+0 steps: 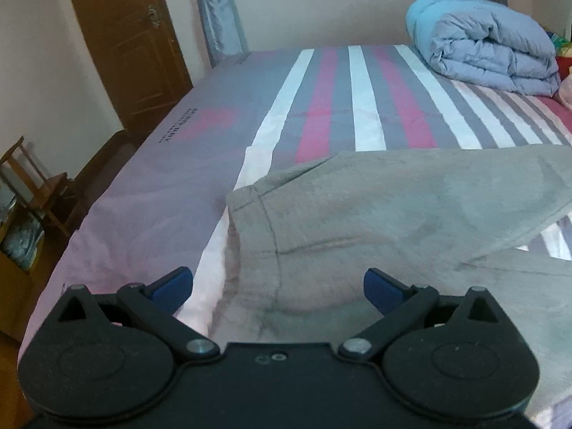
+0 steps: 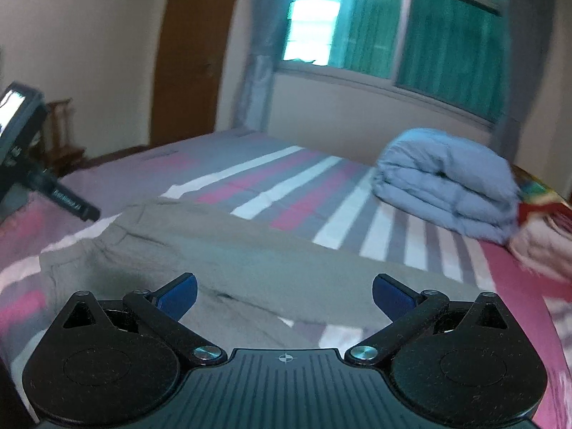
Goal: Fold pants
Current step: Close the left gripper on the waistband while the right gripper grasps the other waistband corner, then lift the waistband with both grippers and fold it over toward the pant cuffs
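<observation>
Pants (image 1: 393, 214) lie on striped bed (image 1: 321, 100); left tongs (image 1: 279, 286) and right tongs (image 2: 285, 295) released.

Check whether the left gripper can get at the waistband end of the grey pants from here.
Probably yes. The left gripper is open, holding nothing, and the grey pants lie on the striped bedsheet directly ahead, waistband corner just beyond the fingers. Nothing lies between.

walls (image 1: 43, 53): cream | door (image 1: 132, 43): brown wood | window (image 2: 393, 28): green-tinted, bright | chair (image 1: 32, 186): wooden, beside bed (image 1: 150, 186)
</observation>
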Demonstrator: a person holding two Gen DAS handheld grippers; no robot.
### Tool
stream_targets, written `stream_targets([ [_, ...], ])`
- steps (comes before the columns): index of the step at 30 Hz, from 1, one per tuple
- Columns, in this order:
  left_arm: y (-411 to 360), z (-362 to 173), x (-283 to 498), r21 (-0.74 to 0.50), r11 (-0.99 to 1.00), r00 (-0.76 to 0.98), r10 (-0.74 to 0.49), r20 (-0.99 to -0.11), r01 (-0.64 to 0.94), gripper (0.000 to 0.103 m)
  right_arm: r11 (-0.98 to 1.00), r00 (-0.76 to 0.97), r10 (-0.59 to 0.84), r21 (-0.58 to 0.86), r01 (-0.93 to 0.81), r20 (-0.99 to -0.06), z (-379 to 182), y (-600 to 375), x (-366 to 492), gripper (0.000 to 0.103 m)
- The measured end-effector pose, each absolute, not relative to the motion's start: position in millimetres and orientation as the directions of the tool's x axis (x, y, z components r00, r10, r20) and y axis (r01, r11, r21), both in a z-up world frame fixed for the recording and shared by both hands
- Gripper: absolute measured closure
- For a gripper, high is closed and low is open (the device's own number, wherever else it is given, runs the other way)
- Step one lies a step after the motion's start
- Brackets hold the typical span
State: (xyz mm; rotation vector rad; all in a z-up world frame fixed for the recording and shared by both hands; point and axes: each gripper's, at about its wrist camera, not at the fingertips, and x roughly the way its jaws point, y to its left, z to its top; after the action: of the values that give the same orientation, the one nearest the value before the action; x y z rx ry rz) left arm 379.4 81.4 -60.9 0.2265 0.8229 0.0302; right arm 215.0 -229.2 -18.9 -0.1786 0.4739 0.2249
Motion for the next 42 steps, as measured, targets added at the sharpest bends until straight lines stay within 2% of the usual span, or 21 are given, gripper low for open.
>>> stream_targets([
  [3,90.0,-69.6,409.0,0.221,0.971,0.668,0.102,-0.737,0.096,0.009,0.941,0.837,0.217,-0.119,-0.316,-0.502,-25.2,-224.2,249.0,0.000],
  [9,106.5,-99.0,466.6,0.329,0.935,0.635,0.172,-0.753,0.136,0.026,0.909,0.773,0.282,-0.098,-0.404,-0.568,-43.9,-214.7,317.4,0.000],
  [12,118.9,-111.3,493.1,0.317,0.938,0.607,0.172,-0.776,0.138,0.031,0.892,0.750,0.291,-0.117,-0.438,-0.594,-54.8,-207.8,350.5,0.000],
  [23,130.0,-144.2,567.4,0.370,0.886,0.600,0.139,-0.788,0.280,0.028,0.818,0.612,0.346,-0.091,-0.568,-0.711,-108.4,-179.7,491.9,0.000],
  [25,132.1,-152.9,579.2,0.367,0.879,0.587,0.131,-0.799,0.303,0.024,0.811,0.592,0.353,-0.079,-0.580,-0.724,-116.8,-176.3,515.9,0.000],
  [29,136.0,-170.5,592.9,0.334,0.866,0.548,0.085,-0.832,0.373,0.024,0.777,0.540,0.367,-0.070,-0.626,-0.758,-135.3,-169.3,562.8,0.000],
  [30,136.5,-173.4,595.6,0.319,0.864,0.538,0.067,-0.840,0.390,0.029,0.766,0.521,0.379,-0.056,-0.640,-0.765,-139.4,-168.4,574.2,0.000],
  [33,142.9,-179.1,602.9,0.214,0.880,0.482,-0.019,-0.876,0.425,0.053,0.745,0.496,0.395,-0.047,-0.666,-0.774,-147.4,-164.5,602.8,0.000],
  [35,143.0,-180.3,603.7,0.200,0.878,0.480,-0.038,-0.877,0.435,0.055,0.726,0.479,0.397,-0.051,-0.686,-0.783,-153.5,-160.2,617.2,0.000],
  [37,144.0,-180.6,601.4,0.182,0.878,0.476,-0.058,-0.877,0.442,0.068,0.702,0.445,0.404,-0.040,-0.711,-0.799,-160.8,-154.7,629.1,0.000],
  [38,144.2,-179.0,600.3,0.177,0.882,0.479,-0.062,-0.875,0.437,0.071,0.694,0.435,0.401,-0.043,-0.719,-0.806,-165.2,-152.6,635.1,0.006],
  [39,144.1,-178.0,598.7,0.174,0.883,0.483,-0.066,-0.873,0.435,0.078,0.688,0.425,0.396,-0.044,-0.724,-0.814,-168.5,-151.0,637.2,0.016],
  [40,143.2,-177.0,596.7,0.180,0.881,0.488,-0.065,-0.870,0.437,0.086,0.687,0.407,0.379,-0.042,-0.726,-0.831,-174.1,-148.6,643.2,0.050],
  [41,141.7,-176.0,593.8,0.194,0.878,0.497,-0.057,-0.866,0.438,0.089,0.692,0.386,0.353,-0.040,-0.721,-0.852,-180.1,-145.1,648.2,0.069],
  [42,140.0,-174.5,591.5,0.207,0.875,0.505,-0.049,-0.862,0.438,0.093,0.697,0.365,0.346,-0.023,-0.717,-0.865,-184.5,-143.7,650.9,0.069],
])
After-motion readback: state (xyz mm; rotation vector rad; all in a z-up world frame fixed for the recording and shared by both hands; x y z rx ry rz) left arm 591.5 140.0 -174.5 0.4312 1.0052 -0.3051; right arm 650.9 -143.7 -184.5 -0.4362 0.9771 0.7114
